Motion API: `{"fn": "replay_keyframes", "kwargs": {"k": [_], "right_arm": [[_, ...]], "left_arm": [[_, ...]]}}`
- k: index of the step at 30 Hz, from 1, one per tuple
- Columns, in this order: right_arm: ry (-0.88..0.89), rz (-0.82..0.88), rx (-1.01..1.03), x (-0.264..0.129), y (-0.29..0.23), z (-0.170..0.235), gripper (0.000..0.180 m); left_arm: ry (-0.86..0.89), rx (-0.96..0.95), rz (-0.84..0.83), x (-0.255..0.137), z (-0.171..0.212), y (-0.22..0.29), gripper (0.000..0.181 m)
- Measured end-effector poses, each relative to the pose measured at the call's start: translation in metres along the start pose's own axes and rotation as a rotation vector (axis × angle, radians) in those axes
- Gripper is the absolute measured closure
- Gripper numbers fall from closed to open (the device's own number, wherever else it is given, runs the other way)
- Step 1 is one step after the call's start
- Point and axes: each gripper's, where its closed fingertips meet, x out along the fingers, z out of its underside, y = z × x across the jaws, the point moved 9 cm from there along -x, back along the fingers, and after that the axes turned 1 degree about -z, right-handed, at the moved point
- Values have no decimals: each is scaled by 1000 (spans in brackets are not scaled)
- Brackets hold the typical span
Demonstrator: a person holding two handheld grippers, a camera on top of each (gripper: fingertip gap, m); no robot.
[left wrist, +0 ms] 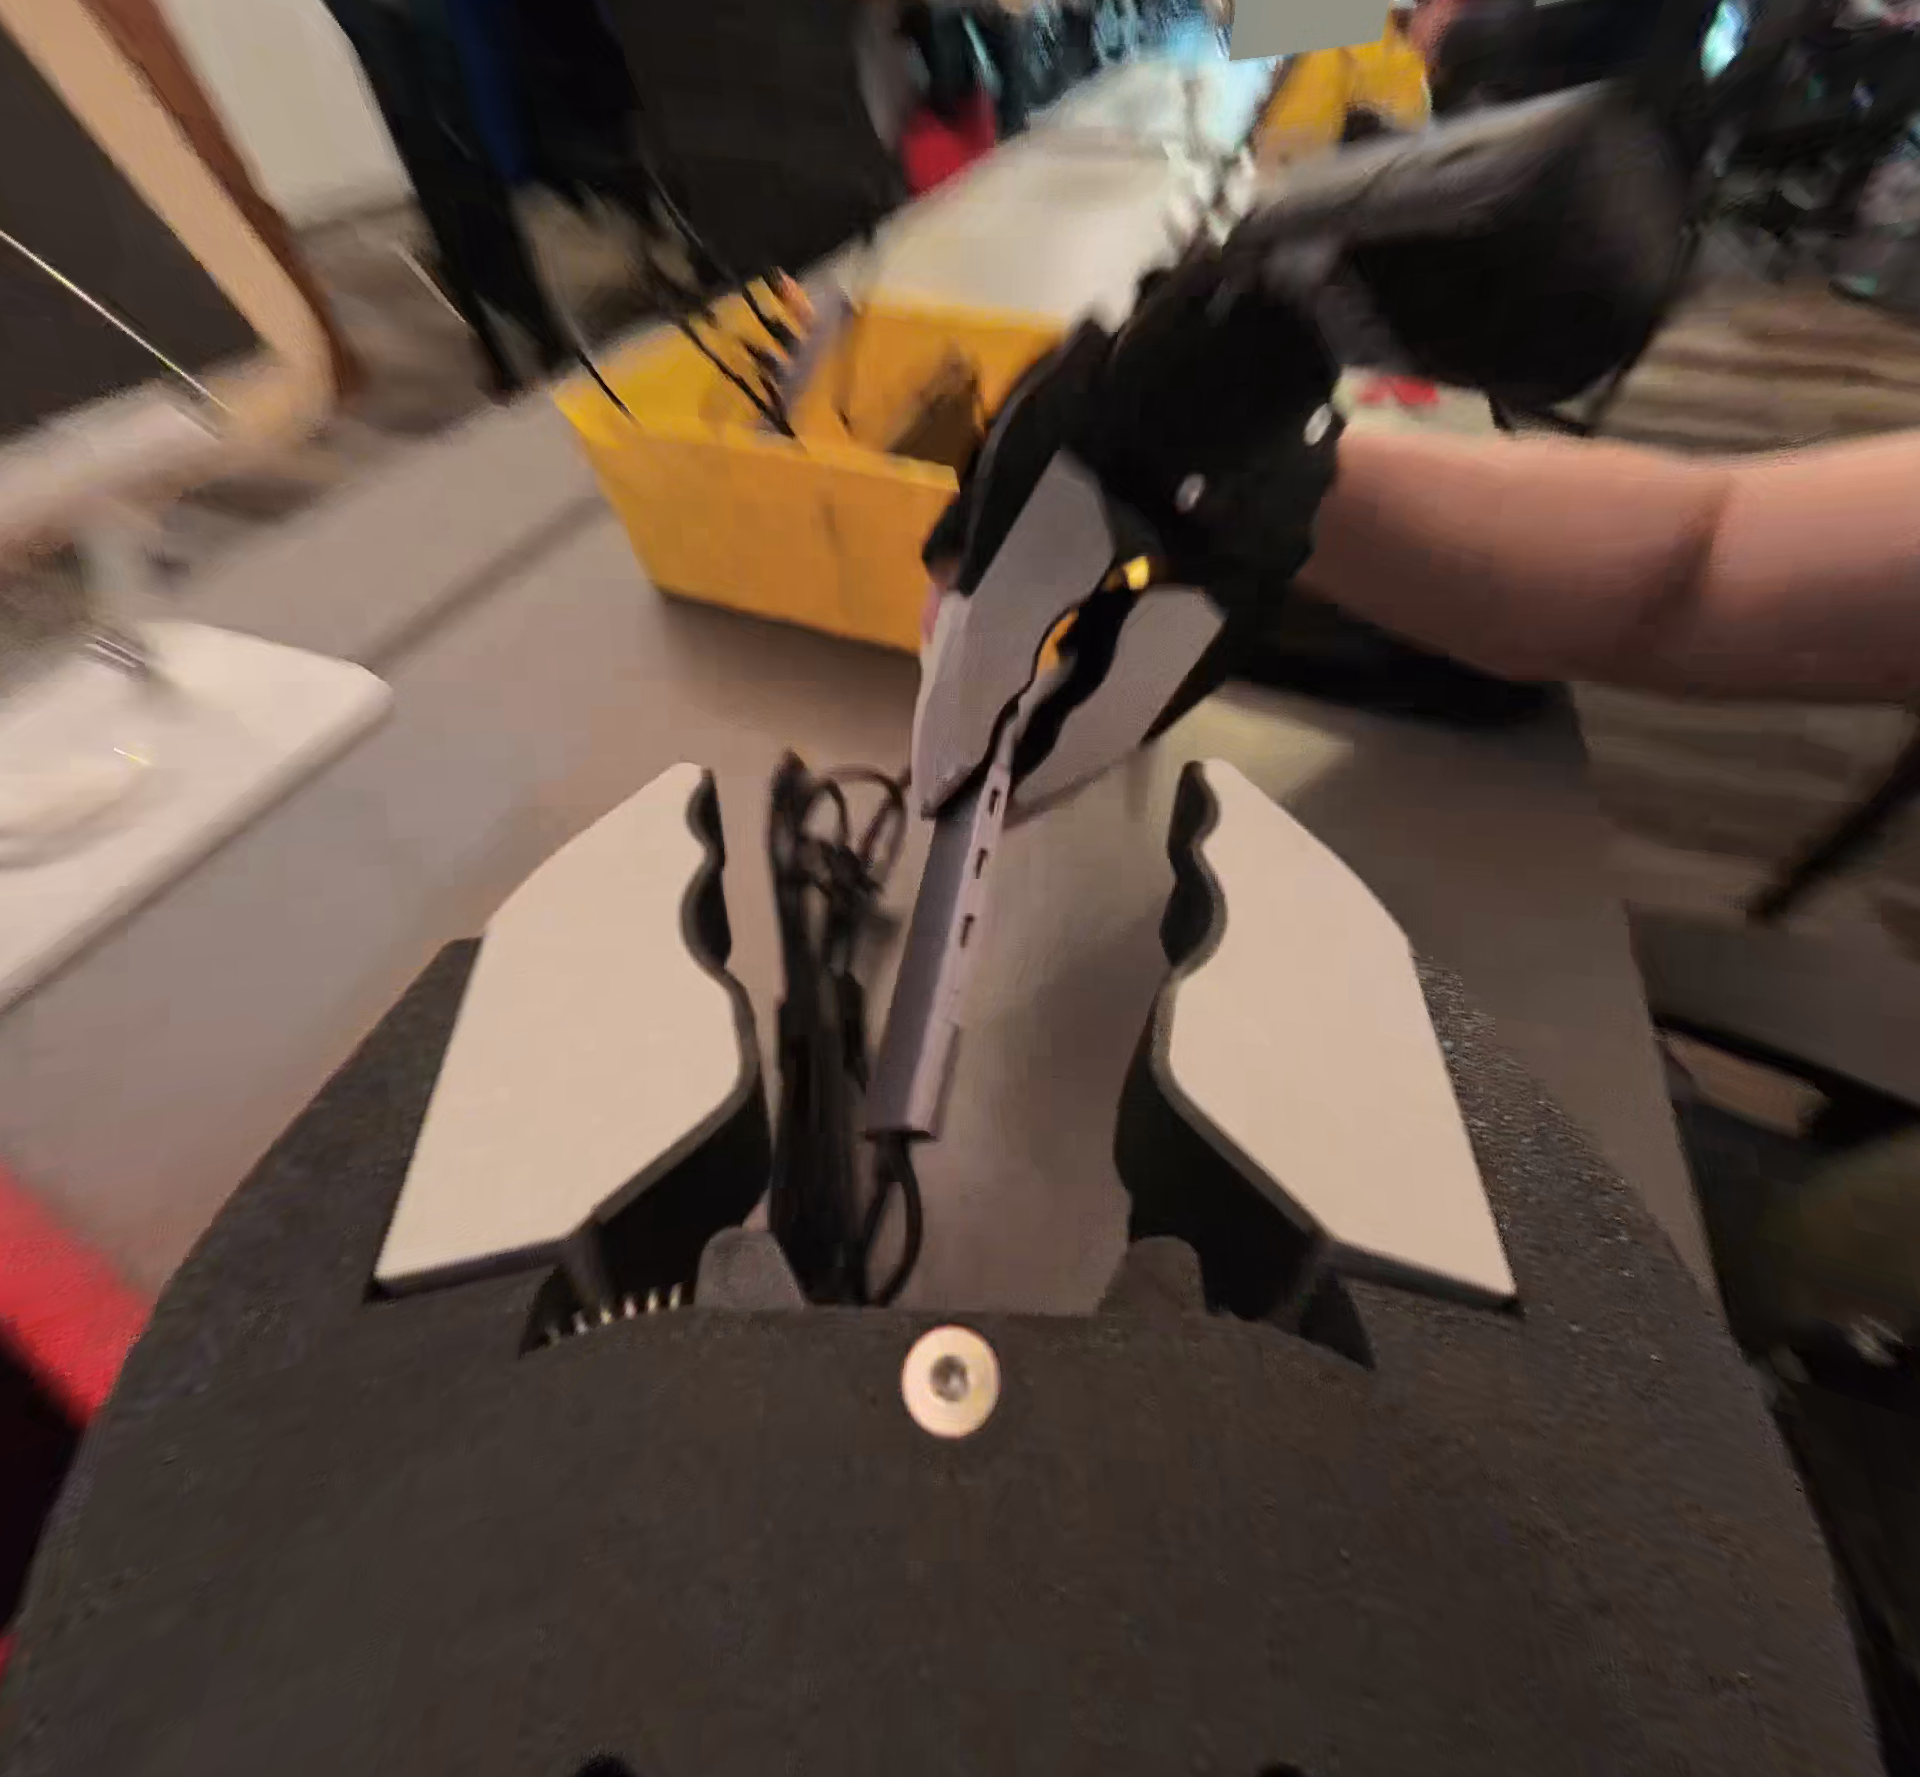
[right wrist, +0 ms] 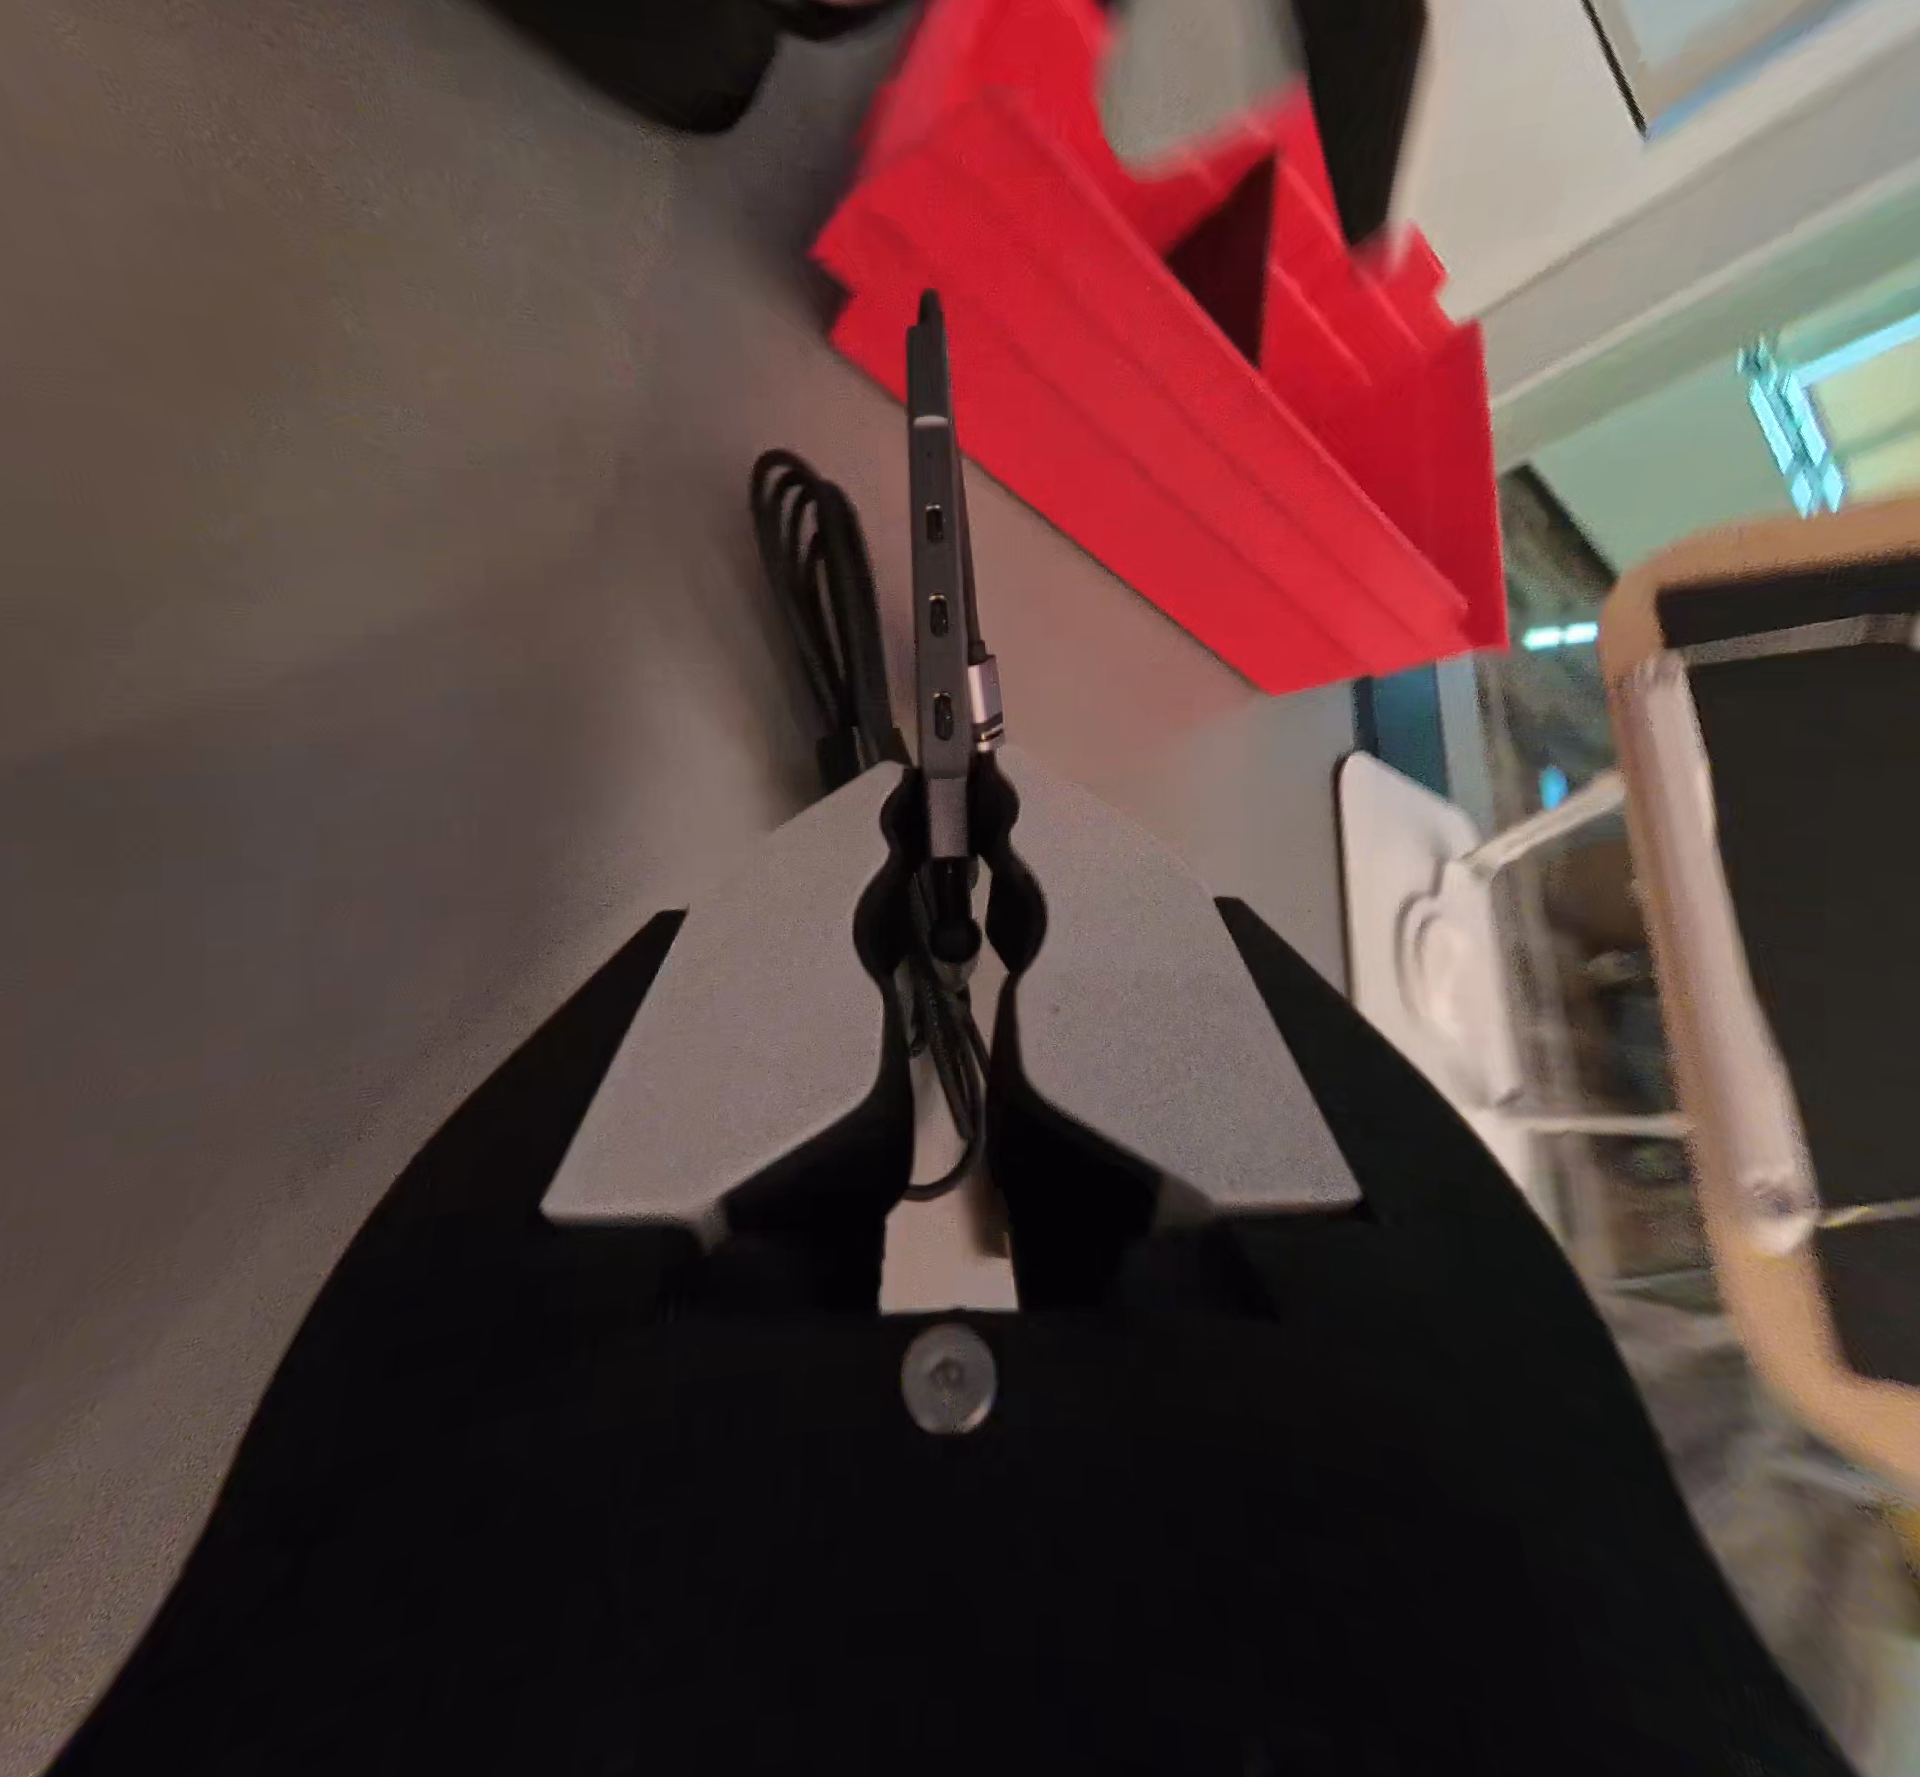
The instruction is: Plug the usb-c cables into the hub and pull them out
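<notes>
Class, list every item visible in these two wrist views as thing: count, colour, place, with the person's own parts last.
Hub: one, grey, held on edge above the table.
Cable bundle: one, black, coiled on the table beside the hub.
Connector: one, silver, beside the hub's far face.
Yellow bin: one, far side of the table.
Red bin: one, at the table edge.
Table: one, grey.
Left gripper: open, empty.
Right gripper: shut on the hub.
Forearm: one, behind the right gripper.
</notes>
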Motion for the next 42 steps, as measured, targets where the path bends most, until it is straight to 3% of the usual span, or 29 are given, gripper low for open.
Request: {"fn": "replay_keyframes", "kwargs": {"k": [4,7,12,19,25,32,38,42], "right_arm": [[63,41,331,-18,42,10,169],[22,46,437,-35,79,-1,169],[-38,64,499,-72,144,-34,168],[-45,137,501,-150,219,-56,169],[-67,205,558,-222,239,-18,169],[-67,298,664,-291,218,53,169],[-220,256,701,-295,201,102,169],[-363,87,687,-268,194,126,169]], "left_arm": [[247,57,-151,-33,-19,3,102],[290,60,-254,-41,-17,-4,106],[354,4,-293,-39,-8,-16,121],[276,-74,-258,-18,7,-23,120],[207,-115,-197,-6,15,-23,126],[103,-126,-140,10,25,-21,135],[30,-71,-117,21,32,-16,146],[-39,-40,-105,28,39,-14,152]]}}
